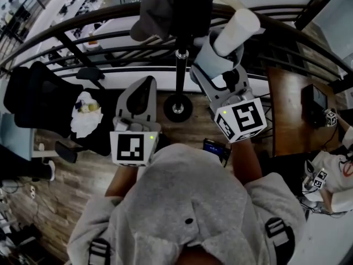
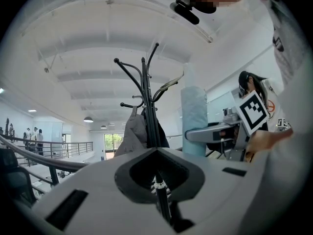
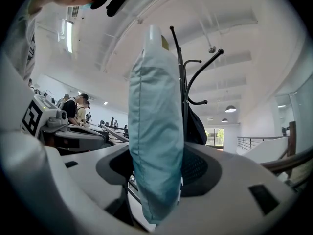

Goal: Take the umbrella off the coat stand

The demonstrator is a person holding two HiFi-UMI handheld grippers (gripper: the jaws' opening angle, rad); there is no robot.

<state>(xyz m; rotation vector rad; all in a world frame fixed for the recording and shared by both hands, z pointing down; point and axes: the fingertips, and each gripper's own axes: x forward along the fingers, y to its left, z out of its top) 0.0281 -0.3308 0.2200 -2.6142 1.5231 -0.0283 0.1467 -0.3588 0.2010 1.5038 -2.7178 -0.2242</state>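
A folded umbrella in a pale blue sleeve point(image 3: 155, 131) stands upright between the jaws of my right gripper point(image 3: 156, 153), which is shut on it. From the head view the umbrella point(image 1: 235, 31) pokes up past the right gripper point(image 1: 214, 58), just right of the black coat stand point(image 1: 182, 65). The stand's curved hooks point(image 3: 195, 75) rise right behind the umbrella, with a dark garment point(image 3: 196, 127) hanging on them. My left gripper point(image 1: 144, 86) is left of the pole, shut and empty. In its own view the left gripper point(image 2: 156, 151) faces the stand point(image 2: 146, 102), and the umbrella point(image 2: 194, 116) shows at right.
A grey coat point(image 2: 132, 133) hangs on the stand, whose round base point(image 1: 177, 107) sits on the wood floor. A black office chair point(image 1: 38, 101) is at left and a wooden desk point(image 1: 289, 109) at right. A curved railing point(image 1: 110, 37) runs behind. Another person point(image 1: 331, 181) sits at far right.
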